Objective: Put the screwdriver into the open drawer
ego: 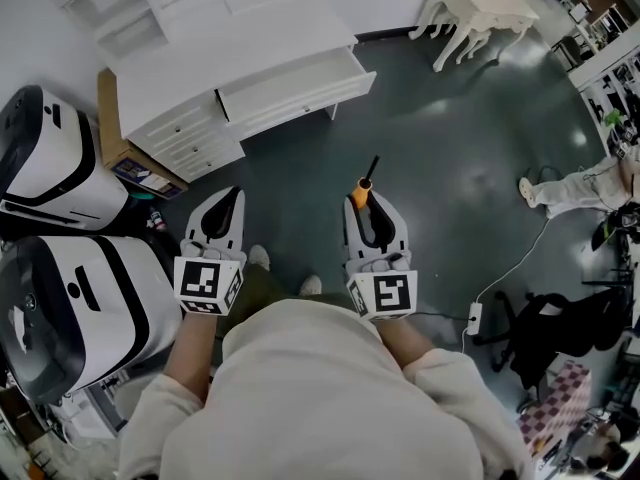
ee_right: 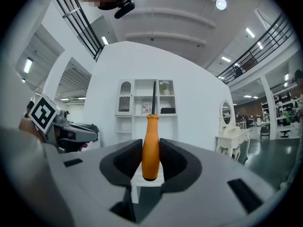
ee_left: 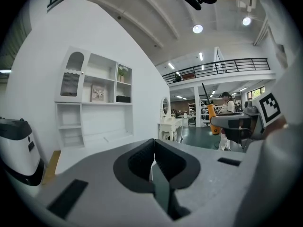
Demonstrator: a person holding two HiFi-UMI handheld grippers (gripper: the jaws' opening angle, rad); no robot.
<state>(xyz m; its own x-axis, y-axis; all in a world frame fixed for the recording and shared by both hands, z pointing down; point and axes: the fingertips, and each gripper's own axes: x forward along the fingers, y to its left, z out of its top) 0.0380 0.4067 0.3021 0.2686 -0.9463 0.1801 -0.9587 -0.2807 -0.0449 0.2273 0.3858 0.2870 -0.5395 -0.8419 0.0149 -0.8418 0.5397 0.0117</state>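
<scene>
1. Closest to the lens, a person's cream-coloured top [ego: 330, 388] fills the bottom of the head view, with both forearms reaching out to the grippers.
2. On the grey left gripper [ee_left: 154, 150], the black padded fingers [ee_left: 139, 157] are clenched together with nothing between them.
3. On the grey right gripper [ee_right: 151, 150], the black fingers [ee_right: 173, 157] are grasping an orange-handled screwdriver with a thin dark shaft [ee_right: 151, 141], one pad pressed on each side of the handle.
4. Seen from the right gripper view, the handle stands upright between those fingers and the shaft rises above them.
5. Ahead and to the left of the right fingers, a white wooden drawer [ego: 300, 100] stands pulled open from a white cabinet [ego: 200, 58]. It is well apart from the screwdriver, which is not yet inside it.
6. Left of the left fingers sit two rounded white-and-black machines [ego: 70, 308].
7. Beneath both sets of fingers lies a dark green floor [ego: 450, 188], and a white dressing table with an oval mirror [ee_right: 232, 136] stands to the right of the right fingers.
</scene>
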